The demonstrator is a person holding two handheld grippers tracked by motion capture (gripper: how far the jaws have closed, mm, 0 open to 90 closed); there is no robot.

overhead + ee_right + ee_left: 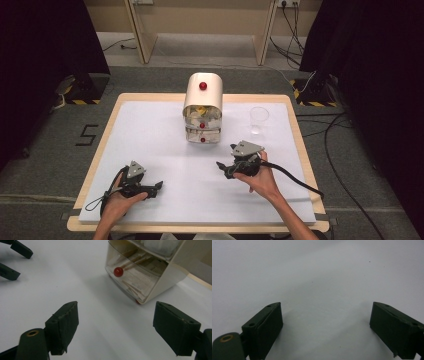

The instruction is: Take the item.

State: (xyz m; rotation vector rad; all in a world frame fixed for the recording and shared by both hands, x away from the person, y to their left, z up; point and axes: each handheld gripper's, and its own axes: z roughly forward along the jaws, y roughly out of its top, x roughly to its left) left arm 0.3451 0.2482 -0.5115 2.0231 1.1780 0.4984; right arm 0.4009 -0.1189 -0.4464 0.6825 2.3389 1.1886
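- Nothing looks started yet, to my eye. The left hand-held gripper sits low in the lower left of the high view, jaws spread wide over bare white surface and holding nothing.
- The right hand-held gripper is right of centre in that view, jaws also apart and empty, pointing toward the drawer box but not touching it.
- That small drawer box stands at upper centre of the bench, nearest the right gripper. It has a cream, rounded-top plastic shell and clear drawer fronts, each with a glossy red knob.
- In the right gripper view the bottom drawer appears shut, with papery sachets and thin wooden sticks showing through its clear front; the drawer above holds something white and soft-looking.
- I'd judge reaching, gripping a knob and pulling a drawer all remain to be done.
- A clear plastic cup stands upright at upper right, well apart from the box, seemingly empty.
- The bench top is a matte white sheet with a pale wooden edge; the jaw pads are dark, blocky and slightly ragged at the edges.
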